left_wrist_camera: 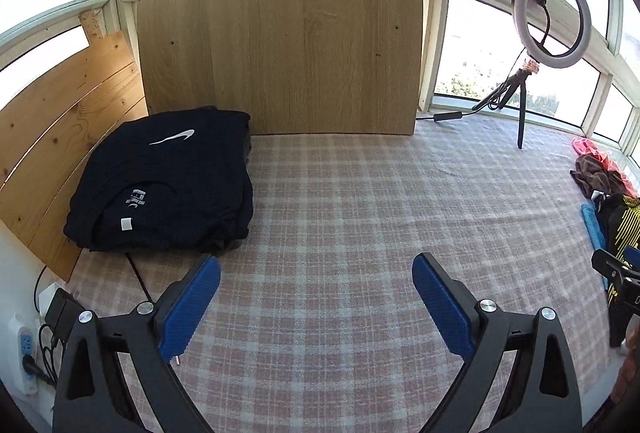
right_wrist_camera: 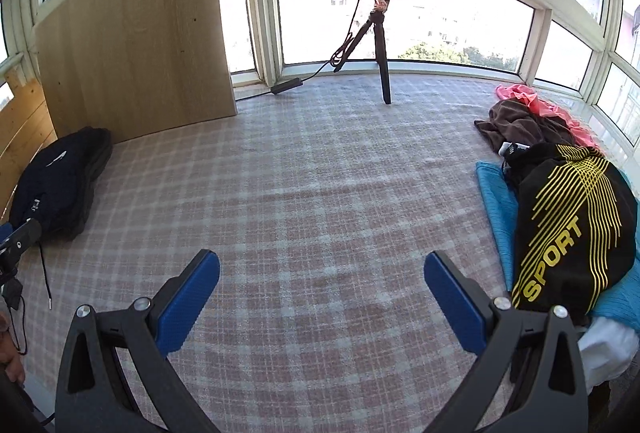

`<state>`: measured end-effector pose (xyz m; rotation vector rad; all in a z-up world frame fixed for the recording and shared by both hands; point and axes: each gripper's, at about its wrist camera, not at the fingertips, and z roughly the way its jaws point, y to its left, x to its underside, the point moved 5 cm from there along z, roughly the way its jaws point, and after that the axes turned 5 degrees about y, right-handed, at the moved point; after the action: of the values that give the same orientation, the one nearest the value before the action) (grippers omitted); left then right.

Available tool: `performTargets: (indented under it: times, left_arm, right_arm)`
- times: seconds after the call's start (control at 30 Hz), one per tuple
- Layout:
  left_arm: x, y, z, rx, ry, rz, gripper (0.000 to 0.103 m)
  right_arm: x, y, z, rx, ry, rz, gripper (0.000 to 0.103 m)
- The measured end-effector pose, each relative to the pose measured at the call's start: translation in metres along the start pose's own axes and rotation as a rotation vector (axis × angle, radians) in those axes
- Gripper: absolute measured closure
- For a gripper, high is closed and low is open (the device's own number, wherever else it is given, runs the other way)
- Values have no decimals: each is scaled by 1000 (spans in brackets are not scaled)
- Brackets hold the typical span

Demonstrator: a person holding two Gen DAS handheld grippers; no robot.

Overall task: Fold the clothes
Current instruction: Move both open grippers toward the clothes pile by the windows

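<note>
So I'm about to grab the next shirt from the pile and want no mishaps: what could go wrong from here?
The black SPORT shirt lies on top of the blue garment and tangled clothes, so the open right gripper may drag several at once. Spreading it out could snag the ring light tripod or its cable. A wide sweep by the open left gripper might knock the folded dark stack.

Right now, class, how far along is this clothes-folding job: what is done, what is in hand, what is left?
Done: a folded dark stack lies by the wooden board. In hand: nothing; the left gripper and right gripper are both open over the bare checked cloth. Left: the unfolded heap, with the black SPORT shirt, brown garment and pink garment.
</note>
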<state>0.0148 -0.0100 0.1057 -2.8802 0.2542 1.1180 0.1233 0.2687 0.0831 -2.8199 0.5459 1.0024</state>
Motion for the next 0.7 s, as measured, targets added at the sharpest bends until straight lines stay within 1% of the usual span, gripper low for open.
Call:
performTargets:
  times: [0.23,0.33,0.53,0.7]
  left_arm:
    - [-9,-6,-29,78,-45,44,6]
    - [-11,-15,-40,104,-66,83,6]
    - [-21,-43,-58,179,-100,147,6]
    - [-29,-74,-73,238,-128,196,6]
  right_arm:
    - [-9,-17,-54,52,-87,78,0]
    - [-6,-27,-71,97,-112,98,0]
    - [0,-56,-99,167,-144,146,0]
    - [2,-86,-116,222,-169,176,0]
